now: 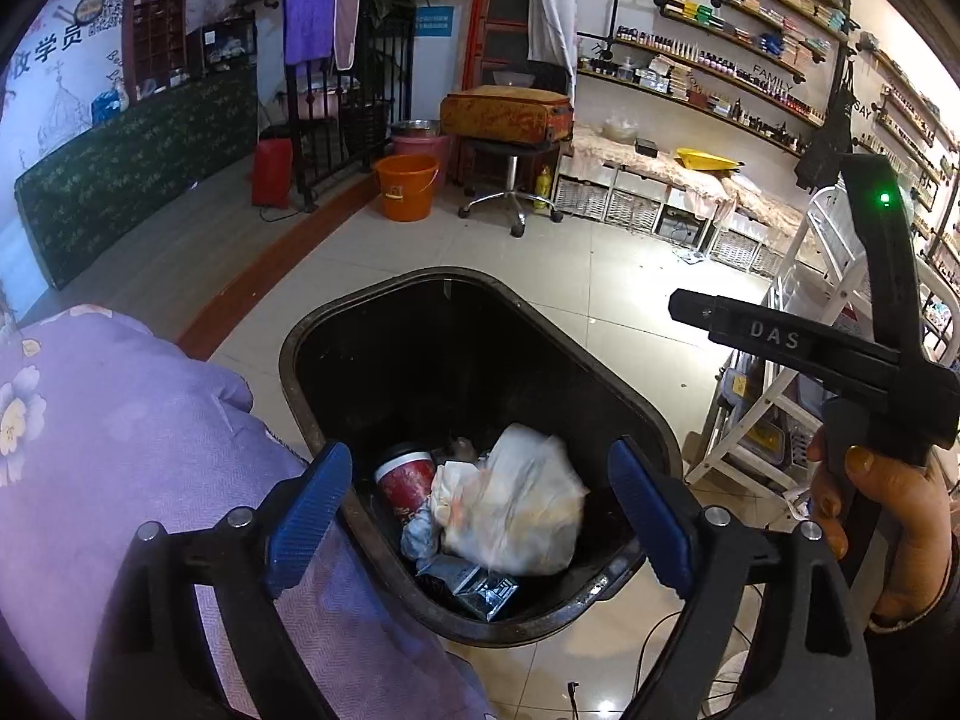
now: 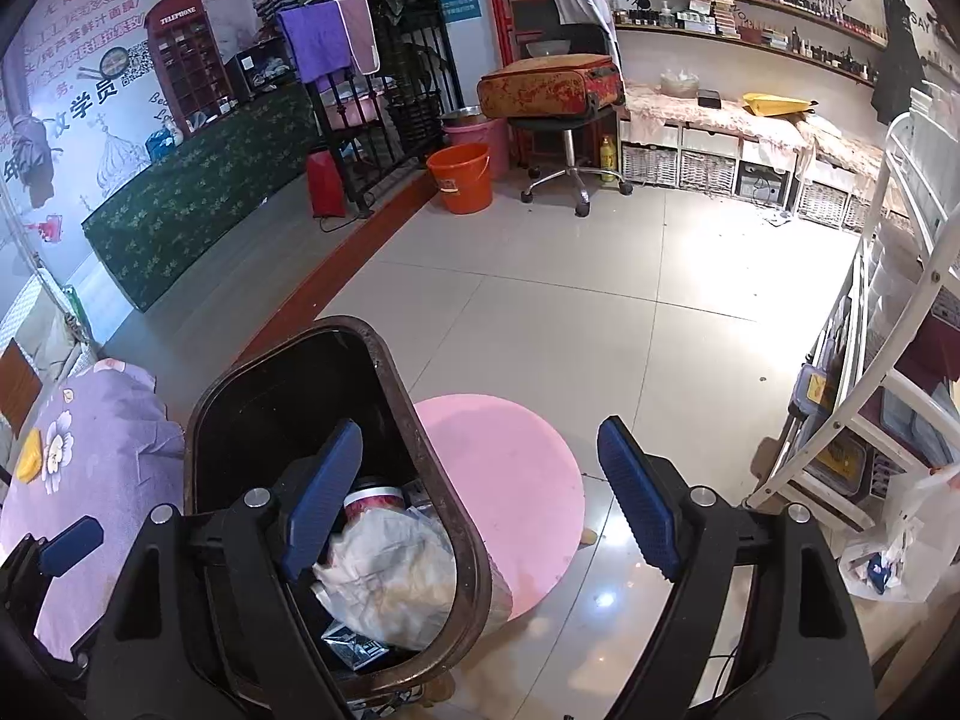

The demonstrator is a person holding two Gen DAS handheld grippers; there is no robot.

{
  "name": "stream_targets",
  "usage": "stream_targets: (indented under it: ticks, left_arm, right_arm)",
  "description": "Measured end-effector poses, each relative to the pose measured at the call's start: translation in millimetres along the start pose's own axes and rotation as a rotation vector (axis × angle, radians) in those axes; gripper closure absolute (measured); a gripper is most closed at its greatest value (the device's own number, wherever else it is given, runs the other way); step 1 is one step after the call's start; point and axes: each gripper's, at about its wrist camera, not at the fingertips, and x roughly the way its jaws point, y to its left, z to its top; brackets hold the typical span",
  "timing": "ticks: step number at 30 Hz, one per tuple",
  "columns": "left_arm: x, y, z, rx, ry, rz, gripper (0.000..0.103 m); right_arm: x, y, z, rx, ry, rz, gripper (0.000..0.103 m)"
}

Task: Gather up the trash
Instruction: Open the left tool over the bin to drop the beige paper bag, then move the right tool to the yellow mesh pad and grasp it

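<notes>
With both the left gripper [image 1: 480, 510] and right gripper [image 2: 480, 498] spread wide and empty, a crumpled bag [image 1: 522, 510] and red cup [image 1: 407, 480] already lie inside the black bin [image 1: 372, 300], the collection seemingly well advanced

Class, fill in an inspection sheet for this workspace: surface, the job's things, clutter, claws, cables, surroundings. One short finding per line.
Surface: glossy pale tiled floor, glare patches.
Job's things: black bin holding a red paper cup, a crumpled white plastic bag and a dark foil wrapper.
Clutter: white plastic bag on the floor by the white rack.
Claws: left claw open over the bin, nothing between its pads; right claw open, empty, one finger over the bin and one over the pink stool.
Cables: thin black cable beside the bin.
Surroundings: orange bucket, swivel stool, wall shelves.
</notes>
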Motion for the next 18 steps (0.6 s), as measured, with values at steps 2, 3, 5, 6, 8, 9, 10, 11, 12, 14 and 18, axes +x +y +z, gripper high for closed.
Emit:
stream_targets:
  ticks: [2,3,5,6,8,9,10,11,12,14,18]
  left_arm:
    - [-2,0,1,-0.012,-0.009,-0.006,0.011]
    - [-5,2,0,-0.024,-0.014,-0.016,0.011]
    - [-9,6,-1,-0.046,-0.022,-0.021,0.009]
    - [-11,8,-1,-0.058,-0.026,-0.022,0.009]
    - [-17,12,-2,-0.079,-0.039,-0.017,0.008]
    - [-21,15,-3,-0.087,-0.049,-0.005,0.007]
    - [-25,16,-4,-0.09,-0.058,0.007,0.007]
    - [-28,17,-5,-0.094,-0.067,0.023,0.006]
    - [-33,19,-5,-0.1,-0.075,0.037,0.006]
    - [-43,28,-9,-0.131,-0.093,0.057,0.006]
    - [-59,49,-21,-0.179,-0.104,0.132,0.006]
  right_arm:
    - [0,1,0,-0.001,0.002,0.005,0.022]
    - [0,3,-1,-0.004,0.004,0.008,0.022]
    - [0,8,-2,-0.013,0.007,0.016,0.022]
    - [0,10,-2,-0.017,0.007,0.021,0.022]
    - [0,16,-3,-0.029,0.007,0.037,0.022]
    - [0,20,-3,-0.037,0.009,0.052,0.021]
    - [0,24,-4,-0.045,0.01,0.064,0.02]
    - [-1,31,-5,-0.061,0.011,0.081,0.018]
    - [-1,38,-6,-0.076,0.012,0.091,0.018]
    - [-2,49,-8,-0.106,0.013,0.112,0.018]
    - [-4,82,-14,-0.177,0.027,0.182,0.016]
